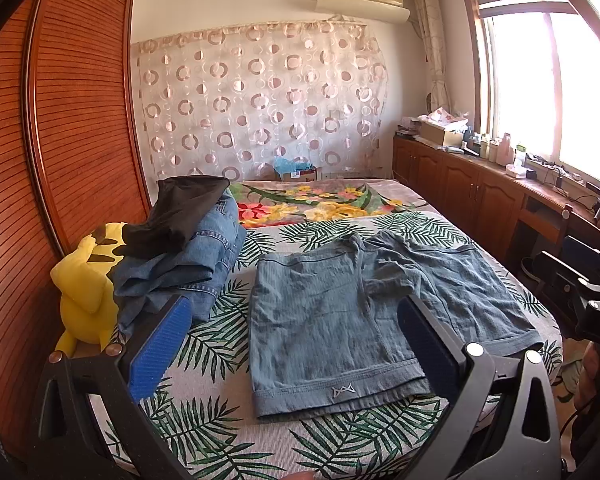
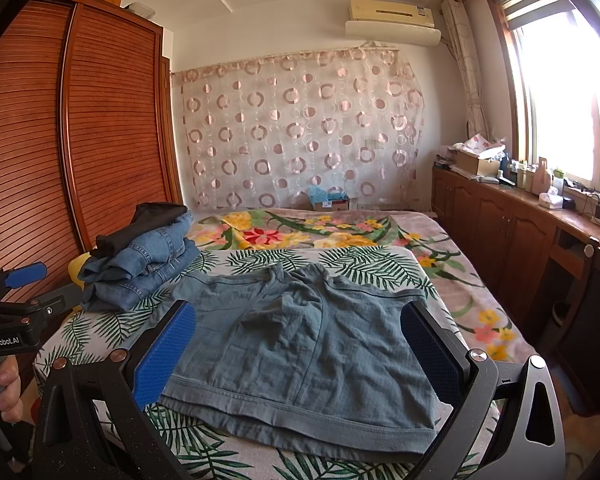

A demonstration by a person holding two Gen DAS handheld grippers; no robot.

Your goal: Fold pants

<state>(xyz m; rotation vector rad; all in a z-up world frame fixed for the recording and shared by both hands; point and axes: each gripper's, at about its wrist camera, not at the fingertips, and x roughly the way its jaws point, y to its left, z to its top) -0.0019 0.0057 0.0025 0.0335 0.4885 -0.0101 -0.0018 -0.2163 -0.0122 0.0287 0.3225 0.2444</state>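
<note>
Lying flat on the bed (image 1: 204, 412), apparently unfolded, the pants (image 1: 340, 320) sit beneath 2 wide-open, empty tools.

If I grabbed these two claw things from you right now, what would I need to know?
Left gripper: open, empty, hovering above the near edge of the shorts.
Right gripper: open, empty, hovering above the same edge.
The grey-blue shorts lie spread flat on the bed, waistband nearest you, unfolded.
A pile of folded jeans with a dark garment on top sits at the left, beside a yellow plush toy.
Done: shorts laid out. Left: fold them; probably add them to the pile.
</note>
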